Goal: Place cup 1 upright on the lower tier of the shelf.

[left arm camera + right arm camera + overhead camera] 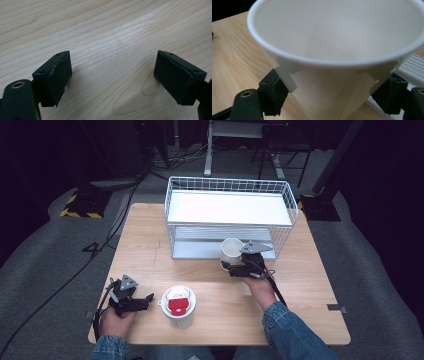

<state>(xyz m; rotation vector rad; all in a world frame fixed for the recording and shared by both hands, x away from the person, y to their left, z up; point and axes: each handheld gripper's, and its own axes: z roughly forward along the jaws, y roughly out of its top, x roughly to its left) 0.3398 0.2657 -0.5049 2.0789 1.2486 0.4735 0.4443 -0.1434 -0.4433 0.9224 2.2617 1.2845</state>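
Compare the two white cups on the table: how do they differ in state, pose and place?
The held cup is clamped in the right gripper, by the front of the wire rack; the lidded cup stands free near the table's front edge. The held cup is open and empty inside; the lidded cup carries a white lid with a red piece on top. Both are white cups.
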